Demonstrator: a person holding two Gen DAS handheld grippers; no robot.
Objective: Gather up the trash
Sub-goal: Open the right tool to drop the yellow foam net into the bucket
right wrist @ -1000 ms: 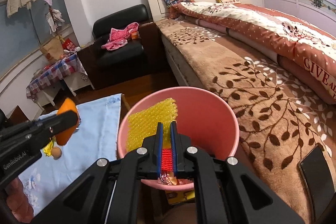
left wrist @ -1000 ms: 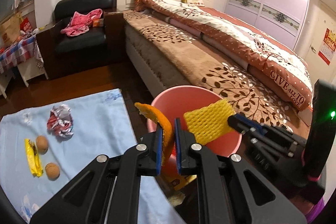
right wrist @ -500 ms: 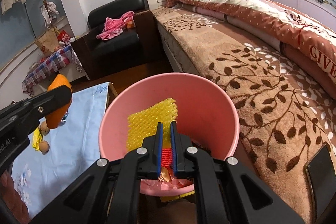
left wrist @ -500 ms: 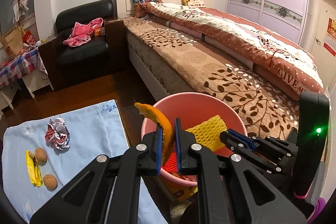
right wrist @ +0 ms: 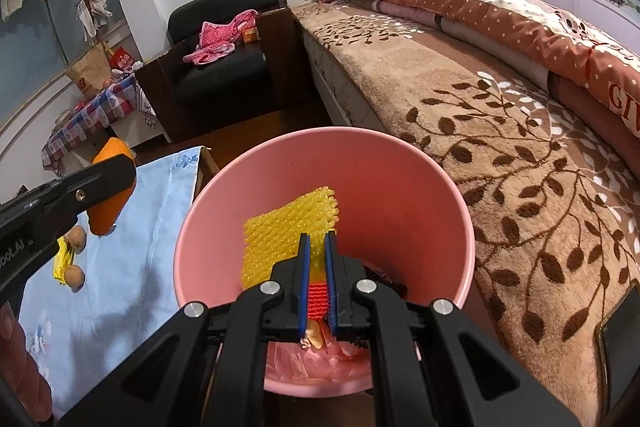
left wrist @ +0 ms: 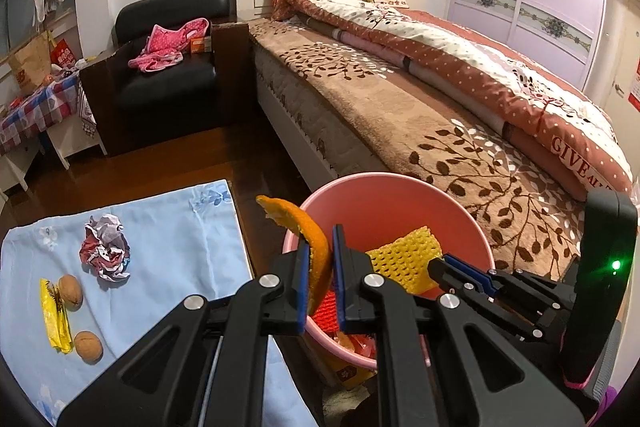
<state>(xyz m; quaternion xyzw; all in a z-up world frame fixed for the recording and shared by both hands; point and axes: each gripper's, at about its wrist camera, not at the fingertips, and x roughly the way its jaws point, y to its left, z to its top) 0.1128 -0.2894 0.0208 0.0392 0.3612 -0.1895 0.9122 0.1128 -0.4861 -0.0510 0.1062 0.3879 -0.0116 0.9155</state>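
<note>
Over the last second both hands have sunk toward the pink bin (right wrist: pixel 440 195), which now fills more of each view. The right gripper (right wrist: pixel 318 247) hangs over its mouth, pinching the yellow foam fruit net (right wrist: pixel 288 227); the left gripper (left wrist: pixel 320 259), at the bin's near rim, pinches an orange peel (left wrist: pixel 304 223). Both look close to release. Left of the bin, a pale blue cloth (left wrist: pixel 172 227) bears a crumpled wrapper (left wrist: pixel 105 247), two walnuts (left wrist: pixel 71 287) and what may be a yellow sachet (left wrist: pixel 54 315). Beyond the bin stands a bed (left wrist: pixel 400 107).

Both wrist views — over pink bin (left wrist: pixel 400 195)
</note>
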